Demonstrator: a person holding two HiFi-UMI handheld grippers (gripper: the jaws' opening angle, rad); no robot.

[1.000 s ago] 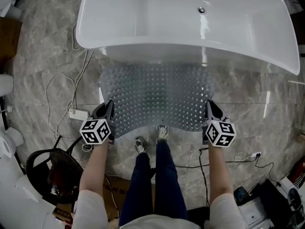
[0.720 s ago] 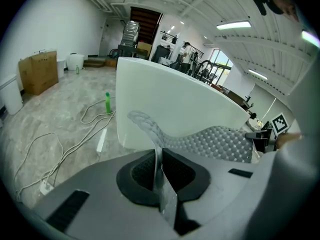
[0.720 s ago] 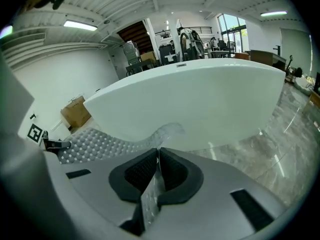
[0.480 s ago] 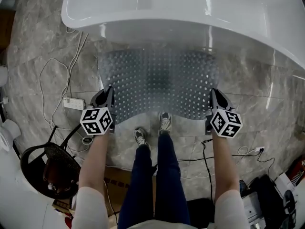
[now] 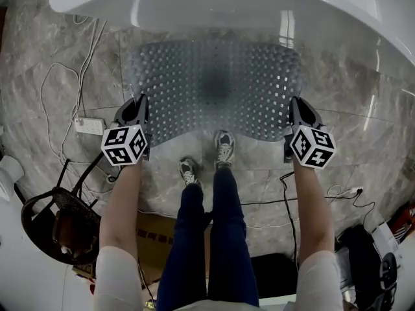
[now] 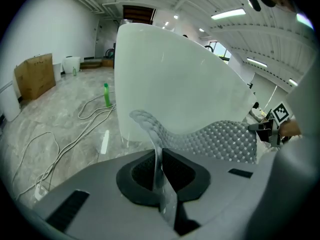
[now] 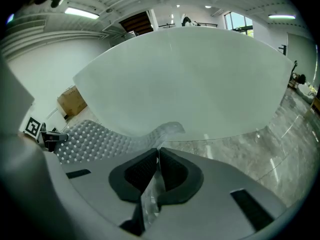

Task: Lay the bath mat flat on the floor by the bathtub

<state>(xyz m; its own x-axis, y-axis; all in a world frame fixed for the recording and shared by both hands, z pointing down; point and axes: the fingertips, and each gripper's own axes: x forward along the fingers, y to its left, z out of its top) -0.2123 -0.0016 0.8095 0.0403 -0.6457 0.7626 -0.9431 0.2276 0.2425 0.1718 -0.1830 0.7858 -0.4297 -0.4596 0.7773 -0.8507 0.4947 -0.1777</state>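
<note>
A clear, studded bath mat hangs spread between my two grippers, just in front of the white bathtub. My left gripper is shut on the mat's near left corner; in the left gripper view the mat's edge is pinched between the dark pads. My right gripper is shut on the near right corner, where the clear edge sits squeezed between its pads. The mat's near edge sags above the person's shoes.
White cables and a power strip lie on the marble floor at the left. A black round chair stands at the lower left. More cables and dark gear lie at the right. A cardboard box stands far off.
Both grippers have gone down with the mat, which now spreads wider and lower over the floor. The tub has slid toward the top of the head view.
</note>
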